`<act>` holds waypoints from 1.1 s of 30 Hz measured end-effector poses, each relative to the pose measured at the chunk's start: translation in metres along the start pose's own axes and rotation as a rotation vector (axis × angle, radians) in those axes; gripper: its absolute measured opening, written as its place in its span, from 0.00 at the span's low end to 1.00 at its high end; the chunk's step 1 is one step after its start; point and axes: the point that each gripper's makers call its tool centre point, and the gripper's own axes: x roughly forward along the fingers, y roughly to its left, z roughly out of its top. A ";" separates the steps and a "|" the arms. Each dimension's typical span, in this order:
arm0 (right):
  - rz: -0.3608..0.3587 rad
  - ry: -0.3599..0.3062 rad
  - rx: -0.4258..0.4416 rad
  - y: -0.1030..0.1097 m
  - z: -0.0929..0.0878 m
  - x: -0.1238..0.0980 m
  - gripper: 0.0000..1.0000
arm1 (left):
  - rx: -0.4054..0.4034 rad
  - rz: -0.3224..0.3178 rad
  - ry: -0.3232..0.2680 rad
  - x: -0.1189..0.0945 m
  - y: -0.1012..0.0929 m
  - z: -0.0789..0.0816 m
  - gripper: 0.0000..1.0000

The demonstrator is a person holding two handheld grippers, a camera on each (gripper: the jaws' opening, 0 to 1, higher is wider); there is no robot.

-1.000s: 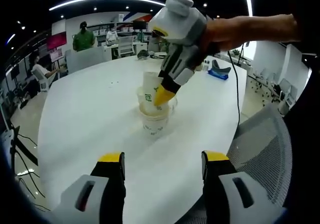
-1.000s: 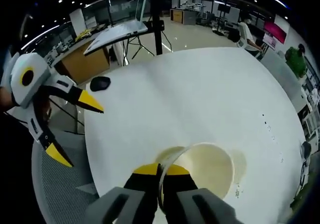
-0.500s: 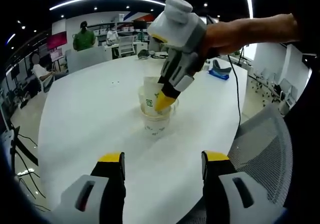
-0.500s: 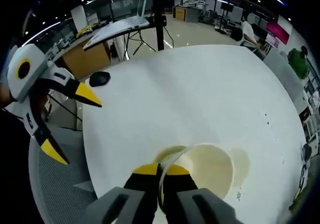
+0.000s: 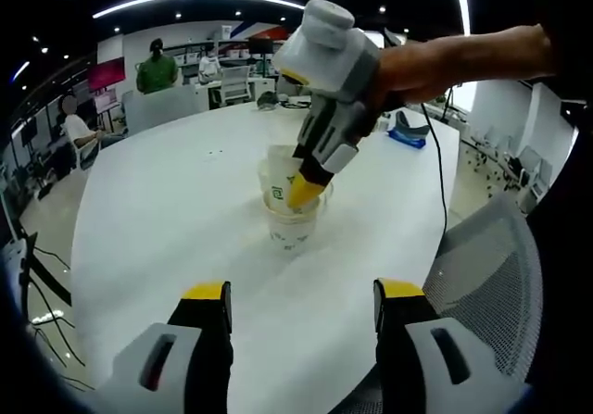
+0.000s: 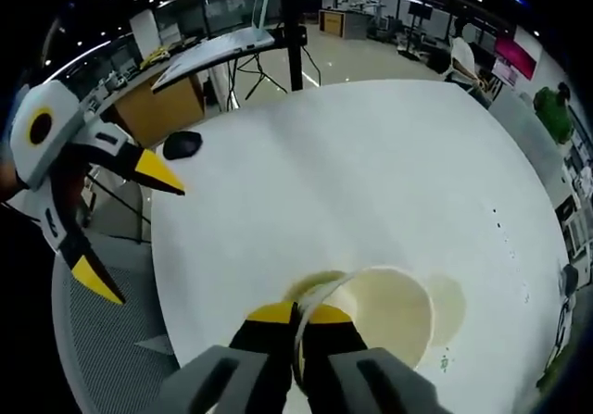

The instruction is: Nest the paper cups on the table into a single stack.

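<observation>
On the round white table [image 5: 157, 219] stands a short stack of white paper cups [image 5: 290, 231] with green print. My right gripper [image 5: 303, 190], held by a hand coming in from the upper right, is shut on the rim of another paper cup [image 5: 275, 178], which sits partly down inside the stack. In the right gripper view the jaws [image 6: 296, 315] pinch that rim, and the cup's pale inside [image 6: 384, 307] opens just beyond them. My left gripper [image 5: 303, 292] stands open near the table's edge, well short of the stack; it also appears open at the left [image 6: 125, 227].
A grey mesh chair [image 5: 482, 280] stands at the table's right edge. A black cable [image 5: 436, 182] and a blue-black object [image 5: 406, 129] lie on the far right of the table. A small black object [image 6: 182, 144] lies near the table's rim. People sit at desks behind.
The right gripper has lowered the held cup a little deeper into the stack. The left gripper has stayed where it was, still open.
</observation>
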 end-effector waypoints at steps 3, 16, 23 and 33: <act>0.002 0.002 0.003 -0.002 0.000 0.002 0.00 | 0.001 -0.001 0.001 0.001 0.001 -0.001 0.61; -0.007 0.004 0.017 -0.007 -0.001 0.004 0.00 | 0.003 -0.002 -0.003 0.002 0.002 -0.001 0.61; -0.011 0.008 0.014 -0.009 -0.001 0.007 0.01 | 0.004 -0.003 -0.003 0.001 0.000 0.000 0.61; -0.018 0.012 0.003 -0.008 -0.004 0.003 0.05 | 0.006 -0.005 -0.003 0.002 0.000 0.000 0.61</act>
